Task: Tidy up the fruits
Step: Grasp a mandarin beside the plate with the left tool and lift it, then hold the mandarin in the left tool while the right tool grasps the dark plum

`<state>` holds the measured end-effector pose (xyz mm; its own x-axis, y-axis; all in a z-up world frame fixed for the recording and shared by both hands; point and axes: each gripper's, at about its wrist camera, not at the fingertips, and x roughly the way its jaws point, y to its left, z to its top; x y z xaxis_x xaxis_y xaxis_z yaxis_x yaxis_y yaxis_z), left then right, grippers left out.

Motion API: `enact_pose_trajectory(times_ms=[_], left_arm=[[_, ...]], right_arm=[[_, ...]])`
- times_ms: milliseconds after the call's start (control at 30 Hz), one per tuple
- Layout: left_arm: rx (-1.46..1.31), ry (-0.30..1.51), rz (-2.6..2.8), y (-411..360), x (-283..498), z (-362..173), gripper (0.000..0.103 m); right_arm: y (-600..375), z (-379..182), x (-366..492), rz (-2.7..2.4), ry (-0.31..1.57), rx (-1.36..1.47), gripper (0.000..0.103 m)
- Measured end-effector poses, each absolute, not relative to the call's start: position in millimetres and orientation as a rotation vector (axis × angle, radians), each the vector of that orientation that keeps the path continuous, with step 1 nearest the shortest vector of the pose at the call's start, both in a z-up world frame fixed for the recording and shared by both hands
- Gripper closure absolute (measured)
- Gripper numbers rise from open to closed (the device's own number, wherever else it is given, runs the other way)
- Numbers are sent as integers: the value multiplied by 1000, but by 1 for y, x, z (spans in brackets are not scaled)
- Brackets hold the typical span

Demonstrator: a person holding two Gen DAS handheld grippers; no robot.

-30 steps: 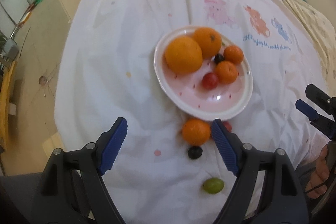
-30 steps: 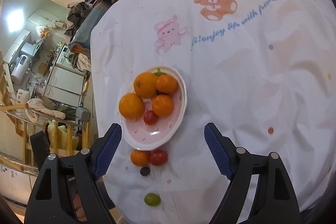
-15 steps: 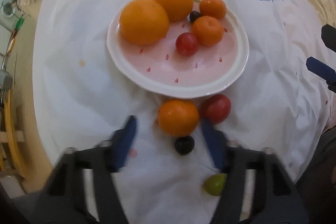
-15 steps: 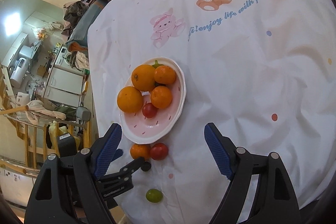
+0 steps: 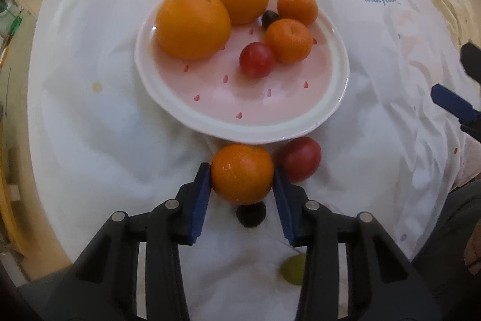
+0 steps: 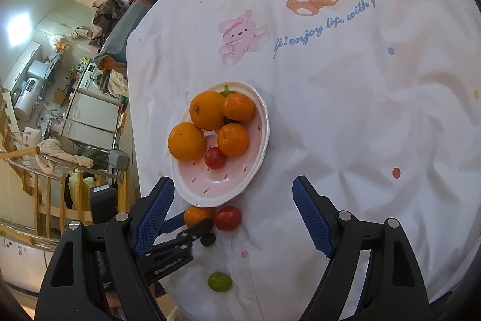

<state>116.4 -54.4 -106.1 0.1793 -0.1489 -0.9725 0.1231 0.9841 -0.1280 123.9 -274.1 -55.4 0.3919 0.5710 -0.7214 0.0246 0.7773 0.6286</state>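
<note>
Closing on the loose mandarin (image 5: 242,178), the left gripper (image 5: 240,185) has its blue pads (image 5: 200,194) against both flanks of the fruit, which sits on the white cloth (image 5: 90,125) just near of the plate's rim (image 5: 240,134).

Left to right in the left wrist view: bare cloth, then the gripped mandarin, then a red tomato (image 5: 300,158) touching or nearly touching its right side. A dark grape (image 5: 251,214) lies directly nearward of the mandarin, between the fingers; a green grape (image 5: 293,274) lies nearer still.

Judgement: squeeze only until the peel resists, then lift straight up before crossing the rim, so that tomato and dark grape are not dragged. Set down in the open near half of the plate.

Right gripper (image 6: 233,211): jaws wide apart, nothing between them, hanging clear on the right.
</note>
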Motion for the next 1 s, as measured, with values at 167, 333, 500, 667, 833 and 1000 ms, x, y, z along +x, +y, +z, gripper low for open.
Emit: enact_pose_trajectory(times_ms=[167,333,500,667,833,1000], left_arm=[[-58,1330,-163,-42,110,-85,67],[-118,1245,-83,-14,105,-58,67],[-208,1195,-3,15,105,-45,67],[-355,1202,33,44,103,-41,67],[-350,1189,44,49,103,-36,67],[-364,1221,17,49,103,-42,67]], right_arm=[[-274,-55,122,368,1135,604,20],[-251,-60,113,392,1178,519,20],[-205,-73,99,461,1250,385,34],[-162,-86,88,539,1296,306,54],[-132,-107,90,540,1357,236,56],[-110,-121,91,530,1380,110,63]])
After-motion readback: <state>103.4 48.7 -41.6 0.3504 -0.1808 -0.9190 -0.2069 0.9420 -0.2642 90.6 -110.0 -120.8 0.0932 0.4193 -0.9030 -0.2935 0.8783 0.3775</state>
